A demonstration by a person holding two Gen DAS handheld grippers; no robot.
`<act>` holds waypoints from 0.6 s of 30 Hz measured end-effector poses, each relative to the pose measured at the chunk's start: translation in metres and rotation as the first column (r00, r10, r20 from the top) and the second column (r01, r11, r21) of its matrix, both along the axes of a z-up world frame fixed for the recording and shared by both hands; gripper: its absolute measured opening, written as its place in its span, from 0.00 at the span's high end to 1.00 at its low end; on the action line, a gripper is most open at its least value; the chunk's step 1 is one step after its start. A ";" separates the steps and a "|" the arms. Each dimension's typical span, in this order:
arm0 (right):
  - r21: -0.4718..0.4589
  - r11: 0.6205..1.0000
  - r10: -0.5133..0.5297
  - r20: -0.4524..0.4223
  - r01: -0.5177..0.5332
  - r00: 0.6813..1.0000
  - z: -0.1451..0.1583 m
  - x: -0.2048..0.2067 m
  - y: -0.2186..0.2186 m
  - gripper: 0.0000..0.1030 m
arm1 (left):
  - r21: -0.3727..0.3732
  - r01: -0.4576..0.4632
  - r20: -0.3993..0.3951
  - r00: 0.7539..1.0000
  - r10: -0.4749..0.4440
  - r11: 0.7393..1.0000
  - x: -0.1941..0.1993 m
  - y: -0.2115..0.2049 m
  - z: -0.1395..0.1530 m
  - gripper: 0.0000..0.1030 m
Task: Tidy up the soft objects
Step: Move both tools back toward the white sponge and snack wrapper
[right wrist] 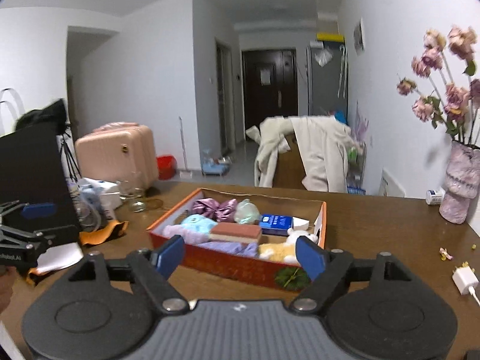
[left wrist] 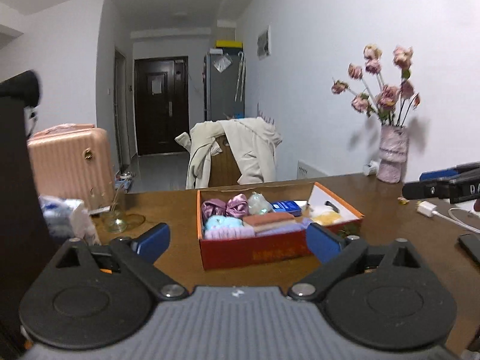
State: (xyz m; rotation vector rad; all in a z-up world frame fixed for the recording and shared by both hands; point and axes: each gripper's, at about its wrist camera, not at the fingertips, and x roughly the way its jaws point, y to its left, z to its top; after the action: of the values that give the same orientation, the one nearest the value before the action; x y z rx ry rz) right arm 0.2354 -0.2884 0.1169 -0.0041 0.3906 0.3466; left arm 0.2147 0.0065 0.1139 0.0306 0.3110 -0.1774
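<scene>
Left gripper [left wrist: 238,241]: jaws spread wide, nothing between them, held back from the near wall of the box [left wrist: 255,252]. Right gripper [right wrist: 240,256]: likewise open and empty, just short of the box's near corner.

Straight ahead of both, on the worktop [left wrist: 390,240]: the orange box, already packed. Nearest the grippers, lilac towels [left wrist: 231,234] and a pink sponge [left wrist: 268,220]; beyond, a blue plush [right wrist: 199,222], satin bows [left wrist: 228,207], a pale green bundle [left wrist: 259,204]; toward the right end, a yellow-white plush [right wrist: 288,247] and a blue packet [right wrist: 276,220]. Task apparently close to done, all the soft pieces seen lying inside.

Left of the left gripper: a glass jar [left wrist: 115,219] and a tissue pack [left wrist: 66,216]. Right of the right gripper: a charger [right wrist: 465,280] with cable, a vase [right wrist: 460,180] farther off.

Risks, as a judgement: wide jaws catching the box rim on a low reach and shoving the box; a sideways sweep tipping the jar; the yellow-white plush near the rim dragged out by a passing finger.
</scene>
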 end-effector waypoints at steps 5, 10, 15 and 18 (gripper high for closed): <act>-0.015 1.000 0.001 0.064 0.000 0.998 -0.032 -0.070 0.012 0.10 | -0.026 -0.014 0.048 0.999 0.016 1.000 -0.062 0.002 -0.022 0.00; -0.023 0.999 -0.044 0.010 0.044 0.999 -0.074 -0.111 0.021 0.10 | -0.039 -0.050 -0.004 0.999 0.050 0.998 -0.101 -0.001 -0.052 0.00; 0.027 0.997 -0.065 -0.059 0.067 0.996 -0.095 -0.121 0.015 0.10 | 0.026 -0.039 0.004 0.999 0.039 0.999 -0.109 -0.010 -0.061 0.00; 0.010 0.995 -0.099 -0.071 0.099 0.993 -0.100 -0.116 0.013 0.11 | 0.014 -0.027 -0.009 1.000 0.028 1.000 -0.099 -0.013 -0.061 0.00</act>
State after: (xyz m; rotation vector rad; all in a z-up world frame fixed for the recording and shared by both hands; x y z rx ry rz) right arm 0.1191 -0.2751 0.0169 0.0408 0.4562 0.2519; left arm 0.1152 -0.0066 0.0531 0.0394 0.3216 -0.1482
